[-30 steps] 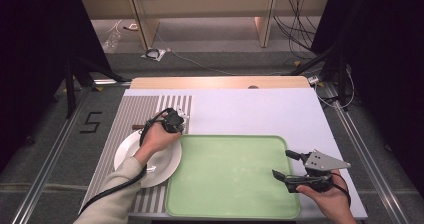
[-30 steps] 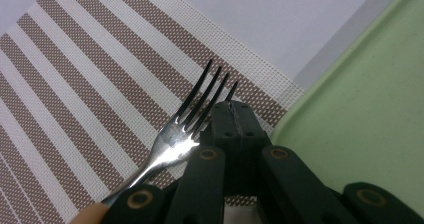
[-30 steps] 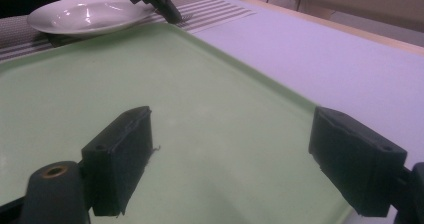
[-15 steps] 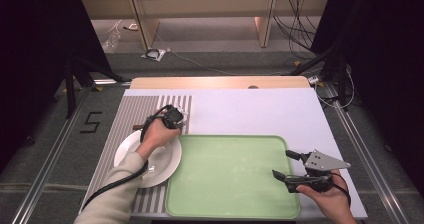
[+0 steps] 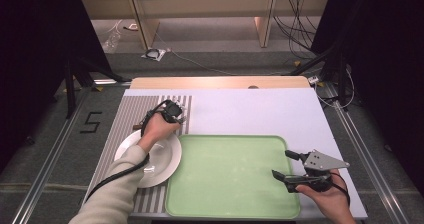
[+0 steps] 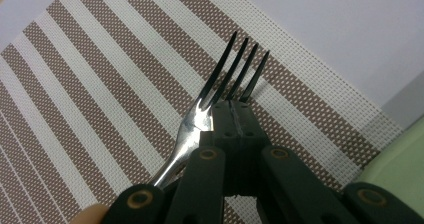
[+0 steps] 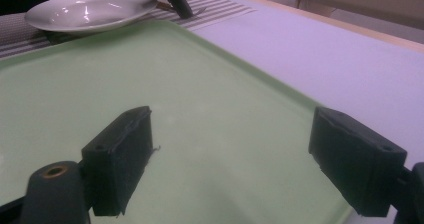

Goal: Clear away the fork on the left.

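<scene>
The worktop [image 5: 260, 111] carries a striped placemat [image 5: 131, 115] at the left and a pale green tray [image 5: 232, 176] at the near middle, with a white plate [image 5: 165, 159] on the mat just left of the tray's edge. The work in hand looks like laying the fork [image 6: 220, 91] on the mat or carrying it over to the tray. The left gripper [image 5: 172, 115] sits at the far right part of the mat, beyond the plate, its jaws pressed together on the fork's neck just below the tines; in the left gripper view the tines point away over the brown and white stripes, and the shiny handle runs back under the jaws. The hold is near the head, so the long handle will tend to swing or droop; I would judge it best to keep the wrist steady and the fork close to level, move slowly, and lower until the handle rests on the surface before letting the jaws part. The handle should also stay clear of the plate's rim, which lies near. The right gripper [image 5: 295, 166] waits over the near right corner of the tray, jaws wide apart with nothing between them, well away from the fork; it can stay there, out of the left arm's path.
</scene>
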Motion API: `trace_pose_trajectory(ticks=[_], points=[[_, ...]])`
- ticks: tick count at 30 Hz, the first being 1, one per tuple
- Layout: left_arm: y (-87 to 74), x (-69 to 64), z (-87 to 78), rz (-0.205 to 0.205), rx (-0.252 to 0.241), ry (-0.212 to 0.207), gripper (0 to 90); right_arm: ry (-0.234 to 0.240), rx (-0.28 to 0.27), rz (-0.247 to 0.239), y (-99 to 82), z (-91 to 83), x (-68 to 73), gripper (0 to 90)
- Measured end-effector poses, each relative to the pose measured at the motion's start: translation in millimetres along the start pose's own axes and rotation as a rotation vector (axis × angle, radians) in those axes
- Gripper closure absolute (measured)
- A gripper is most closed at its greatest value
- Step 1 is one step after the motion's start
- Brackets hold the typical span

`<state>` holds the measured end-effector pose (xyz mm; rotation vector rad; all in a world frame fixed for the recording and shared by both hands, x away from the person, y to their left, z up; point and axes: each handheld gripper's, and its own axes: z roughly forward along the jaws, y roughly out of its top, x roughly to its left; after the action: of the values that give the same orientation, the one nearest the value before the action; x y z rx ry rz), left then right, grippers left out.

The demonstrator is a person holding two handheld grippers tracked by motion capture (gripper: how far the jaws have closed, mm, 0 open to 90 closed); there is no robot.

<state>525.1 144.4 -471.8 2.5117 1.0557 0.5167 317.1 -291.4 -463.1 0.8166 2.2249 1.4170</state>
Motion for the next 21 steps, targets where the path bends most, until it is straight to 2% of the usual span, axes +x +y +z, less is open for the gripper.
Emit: trace_pose_trajectory(ticks=[12, 19, 21], points=[[9.5, 8.0, 6.0, -0.005, 0.015, 0.008, 89.9, 0.001, -0.002, 0.002, 0.1, -0.7, 0.0, 18.7], [12.7, 13.9, 9.9, -0.031, 0.001, 0.007, 89.3, 0.004, -0.003, 0.003, 0.1, -0.6, 0.1, 18.8], [14.5, 19.9, 9.1, -0.042, -0.009, -0.009, 86.6, 0.003, -0.005, 0.001, 0.2, -0.7, -0.1, 18.7]])
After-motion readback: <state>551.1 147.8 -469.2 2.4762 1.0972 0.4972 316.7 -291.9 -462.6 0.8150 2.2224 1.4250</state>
